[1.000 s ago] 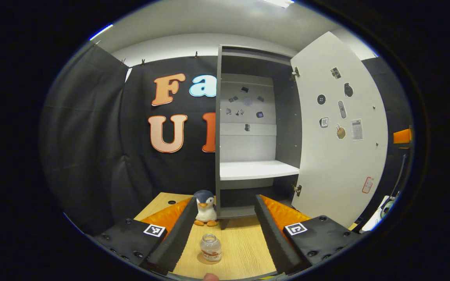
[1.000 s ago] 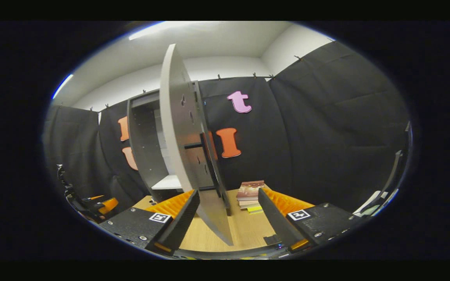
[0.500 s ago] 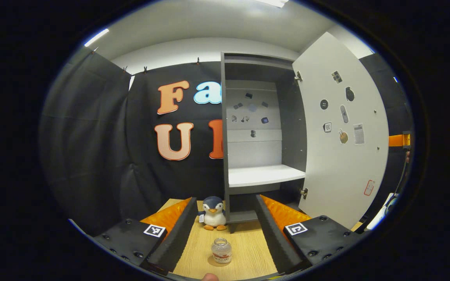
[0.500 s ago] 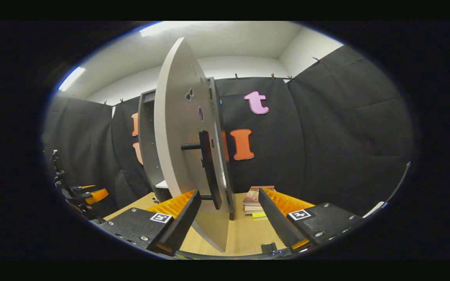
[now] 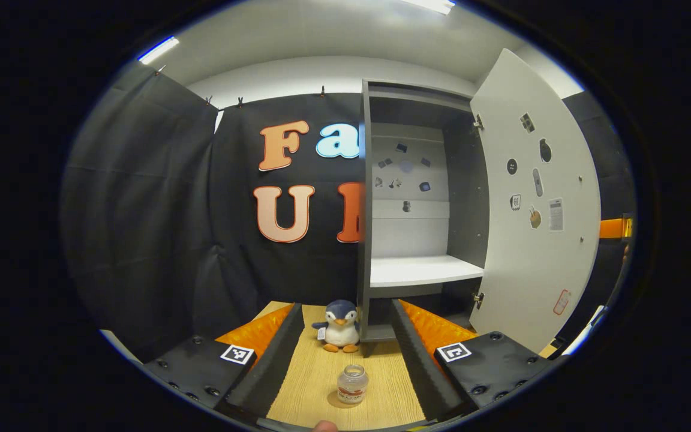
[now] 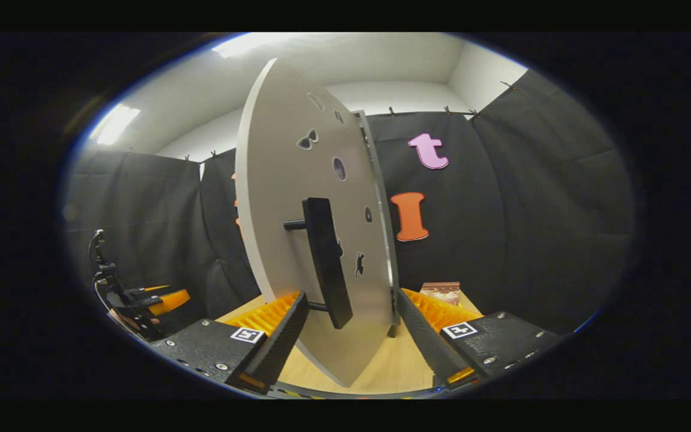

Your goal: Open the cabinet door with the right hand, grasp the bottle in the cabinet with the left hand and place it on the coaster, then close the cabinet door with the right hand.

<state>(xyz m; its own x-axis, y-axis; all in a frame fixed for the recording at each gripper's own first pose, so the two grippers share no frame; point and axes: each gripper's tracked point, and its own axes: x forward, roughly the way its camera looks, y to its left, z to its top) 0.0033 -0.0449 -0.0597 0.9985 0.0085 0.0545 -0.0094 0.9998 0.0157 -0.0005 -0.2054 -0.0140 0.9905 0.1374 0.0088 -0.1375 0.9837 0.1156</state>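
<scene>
Starting with the cabinet [image 5: 408,198]: tall, dark-sided, standing at the back of the wooden table [image 5: 315,384], with its white shelf bare. Next, the cabinet door [image 5: 531,210]: swung wide on the right-hand hinges, a broad stiff panel, probably light enough to swing with a gentle push on its outer face or a pull on the black bar handle [image 6: 324,258]. Worth closing slowly so as not to slam it or rock the cabinet.

Then the right gripper [image 6: 351,295]: jaws wide, pressing on nothing, with the door's lower edge and the handle framed between the fingers. Cannot tell whether touching. Likewise the left gripper [image 5: 346,306]: jaws wide and empty, looking over the table.

Down to the penguin toy [image 5: 339,327], just beside the cabinet's foot. Smallest, the bottle [image 5: 352,384]: out of the cabinet, upright on the table nearer the camera than the toy, free of both fingers. Clear, small and rigid; likely light, smooth and a little slippery. Best taken across the body below the neck, squarely. Cannot tell whether a coaster lies under it.

As for writing: a red and white label on the bottle, stickers on the door and back panel, all too small to read.
</scene>
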